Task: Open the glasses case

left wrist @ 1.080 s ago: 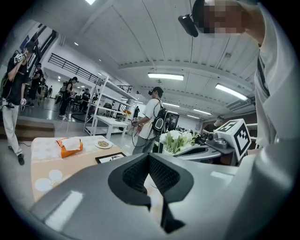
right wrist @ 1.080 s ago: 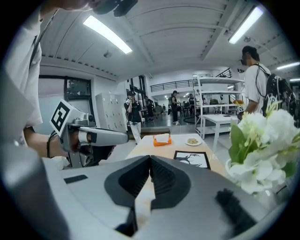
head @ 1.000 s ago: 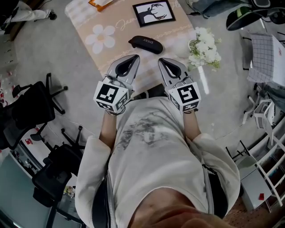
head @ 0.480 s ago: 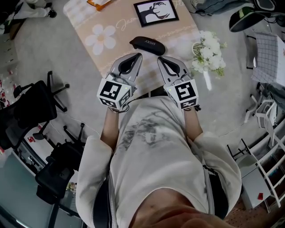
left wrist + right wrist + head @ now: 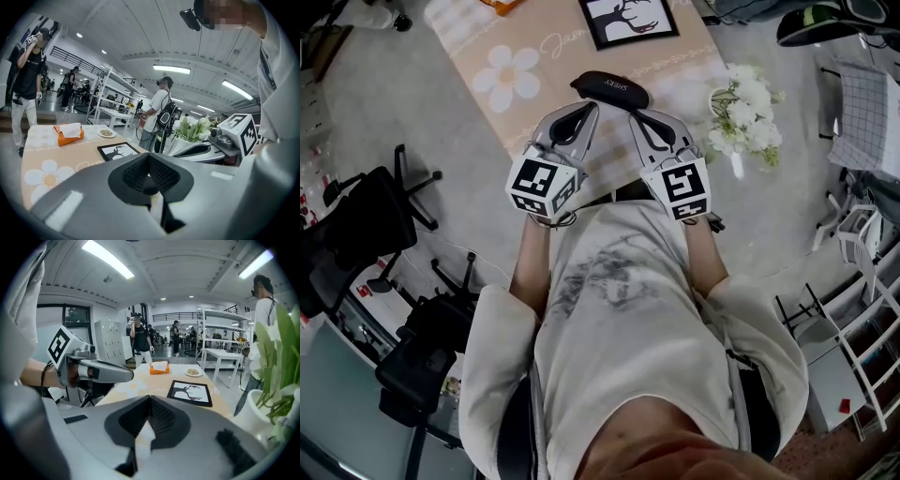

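Nearing the glasses case, both hand-held grippers stay shut.

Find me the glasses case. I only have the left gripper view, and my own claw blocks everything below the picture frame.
Observer: The head view shows the black glasses case lying closed on the flowered mat, just beyond both claw tips.
Operator: Report the right claw.
Observer: The right gripper is shut, with nothing between its jaws.
Operator: Give me the line-up.
Observer: The left gripper points at the case's left end, the right gripper at its right end.
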`<state>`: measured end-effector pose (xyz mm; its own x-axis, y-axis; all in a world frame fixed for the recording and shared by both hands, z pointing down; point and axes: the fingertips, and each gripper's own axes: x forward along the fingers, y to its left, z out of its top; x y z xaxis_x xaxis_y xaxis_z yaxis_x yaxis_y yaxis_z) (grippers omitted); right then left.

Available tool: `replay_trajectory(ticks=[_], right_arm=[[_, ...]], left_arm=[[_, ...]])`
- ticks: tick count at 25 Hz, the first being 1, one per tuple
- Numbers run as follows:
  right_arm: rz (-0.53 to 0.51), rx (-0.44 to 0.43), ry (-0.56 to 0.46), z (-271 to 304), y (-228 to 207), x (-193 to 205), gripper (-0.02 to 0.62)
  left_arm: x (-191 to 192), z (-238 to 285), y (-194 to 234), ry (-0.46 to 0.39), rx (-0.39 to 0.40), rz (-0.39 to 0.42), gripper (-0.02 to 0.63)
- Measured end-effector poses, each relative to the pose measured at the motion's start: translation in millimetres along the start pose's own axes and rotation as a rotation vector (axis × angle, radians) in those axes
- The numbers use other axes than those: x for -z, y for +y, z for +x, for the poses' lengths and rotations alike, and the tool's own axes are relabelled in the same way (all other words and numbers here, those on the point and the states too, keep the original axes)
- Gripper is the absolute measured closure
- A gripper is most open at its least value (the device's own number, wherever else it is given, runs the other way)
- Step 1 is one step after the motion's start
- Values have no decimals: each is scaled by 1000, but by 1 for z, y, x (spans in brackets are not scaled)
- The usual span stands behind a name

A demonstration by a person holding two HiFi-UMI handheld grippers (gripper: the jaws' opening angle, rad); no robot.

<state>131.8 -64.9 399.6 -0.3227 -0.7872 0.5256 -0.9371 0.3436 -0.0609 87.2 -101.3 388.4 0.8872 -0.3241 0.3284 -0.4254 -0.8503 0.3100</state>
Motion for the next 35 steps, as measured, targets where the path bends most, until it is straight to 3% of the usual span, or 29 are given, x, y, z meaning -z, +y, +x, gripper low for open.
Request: replay_trajectory(ticks=[35], right_arm=[[85, 43, 64, 64, -38, 67, 580]], left_arm=[[64, 60, 23, 118, -12, -8, 598]])
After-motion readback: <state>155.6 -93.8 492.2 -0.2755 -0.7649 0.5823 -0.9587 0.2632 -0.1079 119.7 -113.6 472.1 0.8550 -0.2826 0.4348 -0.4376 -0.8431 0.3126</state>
